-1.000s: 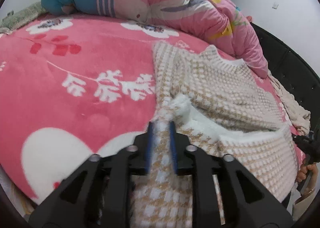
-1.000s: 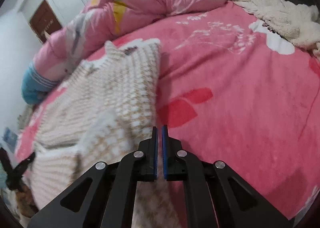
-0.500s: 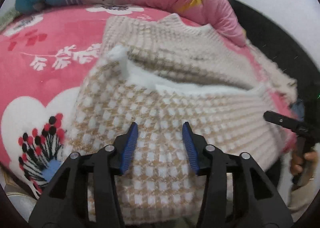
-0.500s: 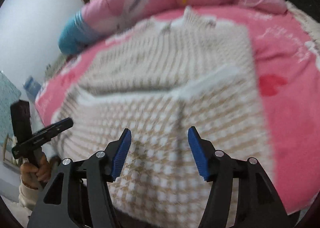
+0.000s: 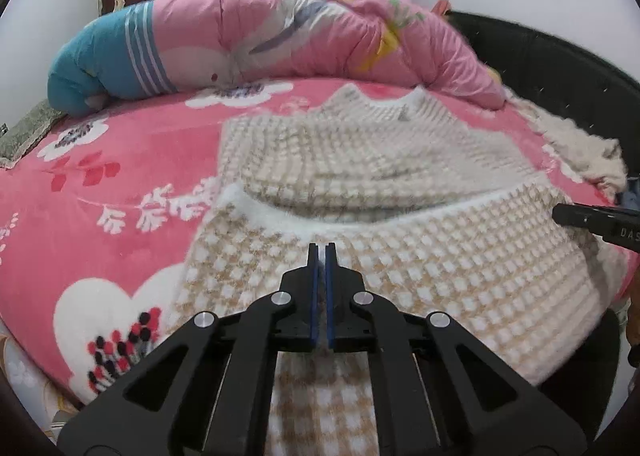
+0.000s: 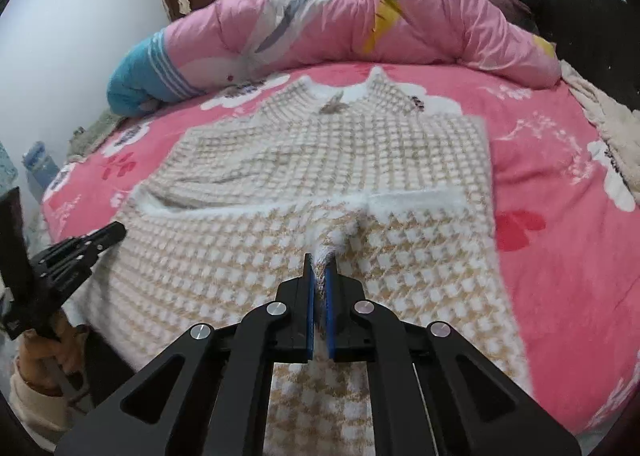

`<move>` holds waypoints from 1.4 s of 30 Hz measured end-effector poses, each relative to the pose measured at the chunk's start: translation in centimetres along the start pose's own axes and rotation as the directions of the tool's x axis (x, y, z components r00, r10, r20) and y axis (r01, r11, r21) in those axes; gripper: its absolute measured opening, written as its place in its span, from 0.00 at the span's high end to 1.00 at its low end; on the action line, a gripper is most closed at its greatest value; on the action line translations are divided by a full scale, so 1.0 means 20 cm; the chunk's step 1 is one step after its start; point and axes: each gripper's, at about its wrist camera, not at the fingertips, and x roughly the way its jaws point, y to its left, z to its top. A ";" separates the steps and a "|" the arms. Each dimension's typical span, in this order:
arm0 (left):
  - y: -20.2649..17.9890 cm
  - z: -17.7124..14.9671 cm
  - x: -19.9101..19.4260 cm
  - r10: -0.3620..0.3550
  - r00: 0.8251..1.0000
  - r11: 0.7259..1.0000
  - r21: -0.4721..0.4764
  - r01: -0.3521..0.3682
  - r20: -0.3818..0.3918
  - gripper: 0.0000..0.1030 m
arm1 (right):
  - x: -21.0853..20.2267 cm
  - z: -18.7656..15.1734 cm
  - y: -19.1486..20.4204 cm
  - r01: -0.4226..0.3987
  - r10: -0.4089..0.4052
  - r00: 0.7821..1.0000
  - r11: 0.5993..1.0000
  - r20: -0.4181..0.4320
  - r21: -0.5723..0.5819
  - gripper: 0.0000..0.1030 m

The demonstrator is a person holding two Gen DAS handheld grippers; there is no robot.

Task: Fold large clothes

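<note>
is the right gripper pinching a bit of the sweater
Yes, the right gripper is shut on a raised tuft of the checked sweater.

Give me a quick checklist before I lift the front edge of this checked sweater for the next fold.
1. Right claw pinching fabric: ok, a tuft of the sweater sits between its just-closed jaws.
2. Left claw gripping fabric: cannot tell; jaws just closed, no fabric visible between them.
3. Both claws at the near edge: ok.
4. Sweater lying flat ahead: not ok, a white-edged fold crosses its middle.
5. Landing area near the collar: ok, the quilt lies beyond it.
</note>
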 end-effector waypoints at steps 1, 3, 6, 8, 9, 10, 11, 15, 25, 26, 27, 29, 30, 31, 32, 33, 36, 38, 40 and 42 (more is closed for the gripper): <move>0.00 -0.02 0.07 0.028 0.999 1.000 0.015 -0.027 -0.030 1.00 | 0.07 -0.02 -0.01 0.002 -0.001 1.000 1.000 -0.028 0.006 0.96; 0.03 -0.08 0.16 0.022 0.996 1.000 -0.001 -0.022 -0.082 1.00 | 0.21 -0.07 -0.06 -0.014 0.019 0.994 0.999 -0.107 0.045 0.94; 0.07 -0.08 0.10 -0.027 0.998 0.998 -0.050 0.024 -0.059 1.00 | 0.10 -0.06 -0.07 -0.030 0.037 0.996 0.996 -0.076 0.083 0.87; 0.10 -0.10 0.10 -0.052 0.997 0.996 -0.073 0.048 -0.053 1.00 | 0.01 -0.04 -0.07 -0.045 0.048 0.998 0.996 -0.030 0.079 0.84; 0.11 -0.11 0.10 -0.071 0.996 0.994 -0.090 0.067 -0.045 1.00 | -0.04 -0.02 -0.05 -0.078 0.079 0.997 0.995 -0.001 0.069 0.83; 0.12 -0.12 0.10 -0.083 0.996 0.992 -0.100 0.079 -0.040 1.00 | -0.07 -0.01 -0.03 -0.109 0.108 0.994 0.992 0.017 0.058 0.82; 0.12 -0.12 0.09 -0.091 0.995 0.990 -0.107 0.086 -0.036 1.00 | -0.08 0.00 0.01 -0.151 0.150 0.988 0.988 0.022 0.032 0.79; 0.16 -0.11 0.08 -0.130 0.991 0.981 -0.150 0.126 -0.022 1.00 | 0.07 0.03 0.18 -0.213 0.209 0.976 0.974 -0.055 -0.079 0.76; 0.34 0.06 0.21 -0.086 0.993 0.965 -0.255 0.064 -0.076 0.82 | 0.18 0.06 0.06 -0.179 0.181 0.981 0.983 -0.066 0.030 0.76; 0.39 0.04 0.23 -0.120 0.991 0.948 -0.305 0.095 -0.062 0.84 | 0.12 0.07 0.01 -0.129 0.130 0.991 0.991 -0.026 0.035 0.76; 0.43 0.02 0.23 -0.144 0.989 0.932 -0.342 0.120 -0.045 0.89 | 0.09 0.07 -0.07 -0.076 0.077 0.997 0.995 -0.011 0.064 0.76; 0.46 0.00 0.23 -0.149 0.988 0.926 -0.357 0.128 -0.034 0.95 | 0.11 0.07 -0.23 0.028 -0.022 0.999 0.990 -0.042 0.140 0.76; 0.47 -0.01 0.23 -0.158 0.987 0.921 -0.365 0.138 -0.024 0.95 | 0.17 0.05 -0.32 0.052 -0.038 0.996 0.982 -0.080 0.180 0.79; 0.48 -0.02 0.23 -0.165 0.986 0.916 -0.373 0.147 -0.018 0.95 | 0.24 0.01 -0.39 0.015 0.011 0.993 0.973 -0.114 0.231 0.82; 0.49 -0.02 0.23 -0.171 0.985 0.913 -0.377 0.153 -0.015 0.96 | 0.28 0.01 -0.42 -0.011 0.043 0.992 0.966 -0.116 0.260 0.82; 0.50 -0.02 0.22 -0.179 0.984 0.910 -0.383 0.161 -0.011 0.96 | 0.27 0.01 -0.42 -0.021 0.050 0.993 0.965 -0.105 0.262 0.82; 0.50 -0.01 0.18 -0.182 0.983 0.910 -0.379 0.168 0.000 0.96 | 0.17 0.05 -0.36 -0.010 0.029 0.997 0.972 -0.077 0.236 0.75; 0.46 0.01 0.07 -0.167 0.985 0.935 -0.311 0.174 0.047 0.94 | 0.08 0.05 -0.26 -0.061 0.071 0.996 0.981 -0.050 0.184 0.67; 0.39 0.01 -0.03 -0.208 0.974 0.945 -0.239 0.224 0.089 0.90 | 0.00 0.03 -0.13 -0.116 0.121 0.992 0.988 -0.045 0.098 0.58; 0.27 0.00 -0.12 -0.316 0.942 0.932 -0.150 0.330 0.110 0.86 | -0.05 0.00 -0.02 -0.171 0.172 0.983 0.985 -0.067 0.015 0.57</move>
